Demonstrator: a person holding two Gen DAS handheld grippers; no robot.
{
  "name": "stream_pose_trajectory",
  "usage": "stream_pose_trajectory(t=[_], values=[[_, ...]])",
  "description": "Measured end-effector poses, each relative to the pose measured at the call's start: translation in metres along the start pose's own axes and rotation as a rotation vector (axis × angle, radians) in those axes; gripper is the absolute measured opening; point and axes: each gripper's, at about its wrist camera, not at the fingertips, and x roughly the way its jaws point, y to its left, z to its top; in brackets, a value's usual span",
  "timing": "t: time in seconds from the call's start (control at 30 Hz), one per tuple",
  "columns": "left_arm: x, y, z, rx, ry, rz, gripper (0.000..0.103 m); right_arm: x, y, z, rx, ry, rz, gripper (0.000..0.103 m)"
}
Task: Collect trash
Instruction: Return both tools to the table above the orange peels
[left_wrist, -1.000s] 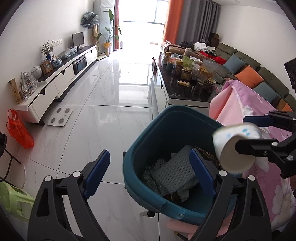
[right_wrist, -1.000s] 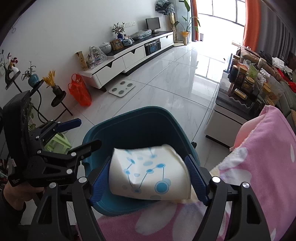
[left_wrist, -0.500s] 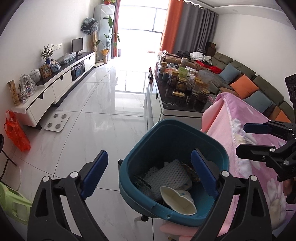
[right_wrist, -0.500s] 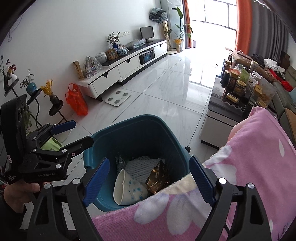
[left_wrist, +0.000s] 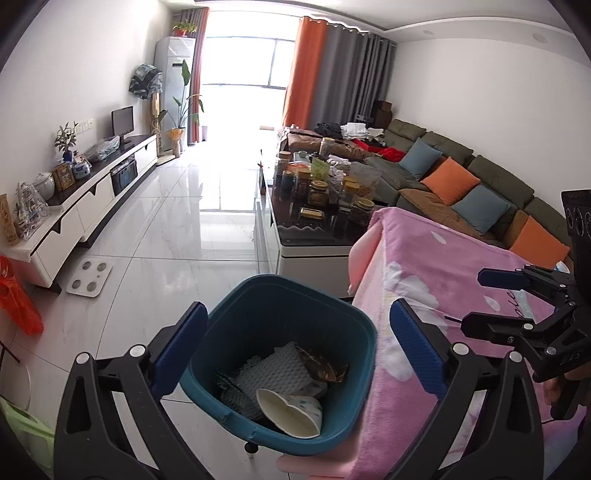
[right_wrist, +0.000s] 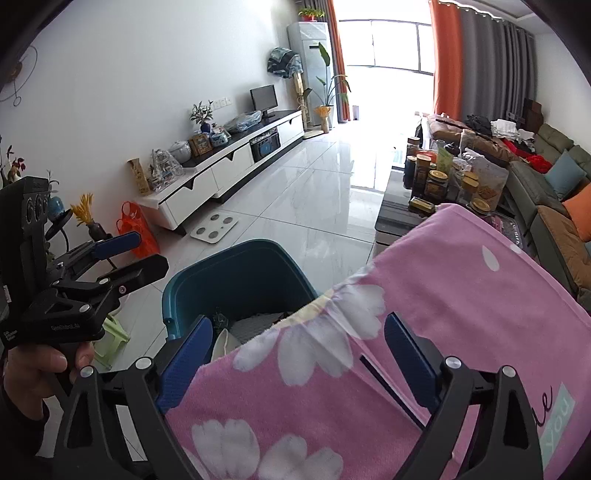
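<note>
Left gripper (left_wrist: 295, 354) jaws opening, nothing between the pads, above the teal bin (left_wrist: 236, 413). Right gripper (right_wrist: 299, 354) jaws also opening, empty, over the pink blanket (right_wrist: 443, 295). Crumpled paper cup (left_wrist: 290, 411) lies in the bin's near side, against grey foam netting (left_wrist: 273, 373).

The glossy white tiled floor (left_wrist: 177, 236) carries a teal trash bin (left_wrist: 258, 306), a white bathroom scale (left_wrist: 89, 277) near the long white TV cabinet (left_wrist: 85, 210), and an orange bag (left_wrist: 16, 299) at the wall. Beside the bin stands a surface draped with a pink flowered blanket (left_wrist: 436, 280). Behind it, a low counter (left_wrist: 314, 236) holds many jars.
</note>
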Motion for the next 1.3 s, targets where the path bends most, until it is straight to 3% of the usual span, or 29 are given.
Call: stream_pose_trajectory(t=[0.63, 1.07, 1.3], values=[[-0.018, -0.134, 0.002, 0.171, -0.007, -0.179, 0.097, -0.086, -0.071, -0.084, 0.195, -0.107, -0.147, 0.096], [-0.022, -0.201, -0.018, 0.269, 0.007, -0.298, 0.097, -0.133, -0.103, -0.137, 0.307, -0.166, -0.254, 0.096], [-0.026, -0.234, -0.035, 0.321, 0.01, -0.363, 0.097, -0.173, -0.113, -0.184, 0.385, -0.205, -0.368, 0.096]])
